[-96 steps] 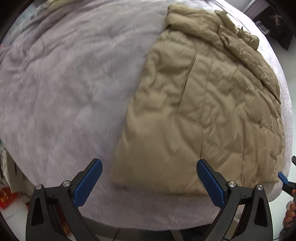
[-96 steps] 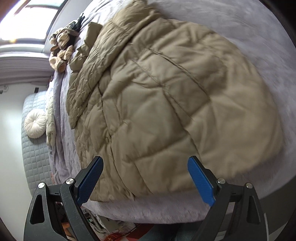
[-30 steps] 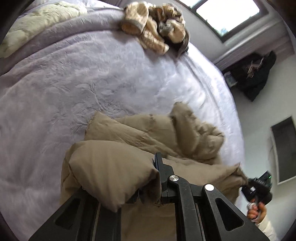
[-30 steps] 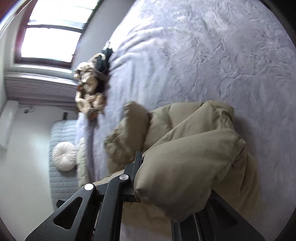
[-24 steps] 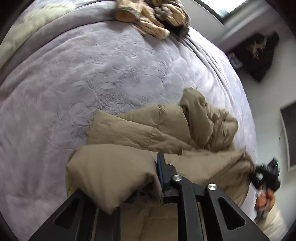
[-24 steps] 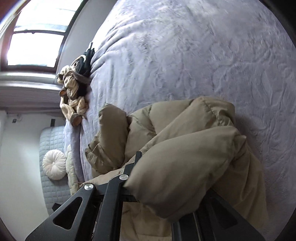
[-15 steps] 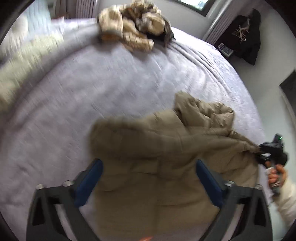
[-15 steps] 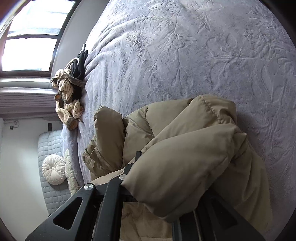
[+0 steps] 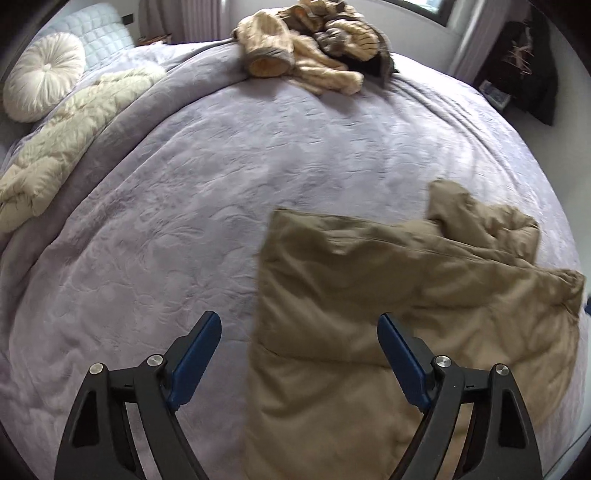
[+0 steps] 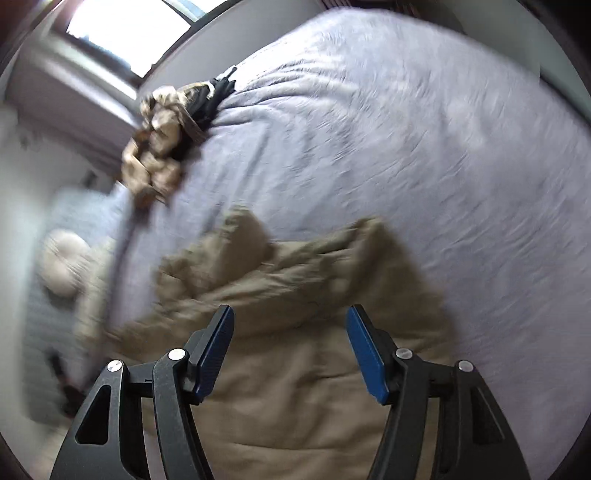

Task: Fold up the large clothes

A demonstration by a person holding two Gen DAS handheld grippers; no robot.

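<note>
Through my left wrist camera, my left gripper (image 9: 299,332) stands released above the bed, its blue pads (image 9: 195,354) spread wide with nothing pressed between them; the jaws have just eased in a little from their widest. The tan puffer jacket (image 9: 388,295) lies folded on the lilac bedspread (image 9: 258,155), toward the near right part of the bed, with its left edge falling between my fingers and a rumpled part bunched at its far right end. At the far side of the bed sits a heap of cream and brown clothes (image 9: 314,40); a cream quilt (image 9: 70,125) and a round white cushion (image 9: 42,74) lie off to the left. Through my right wrist camera, which is blurred, my right gripper (image 10: 290,339) is also released, its jaws having just been opening, with no cloth caught between the pads. The jacket (image 10: 295,288) lies below and beyond them on the bedspread (image 10: 406,147), and the clothes heap (image 10: 166,129) shows near the window (image 10: 129,26).
</note>
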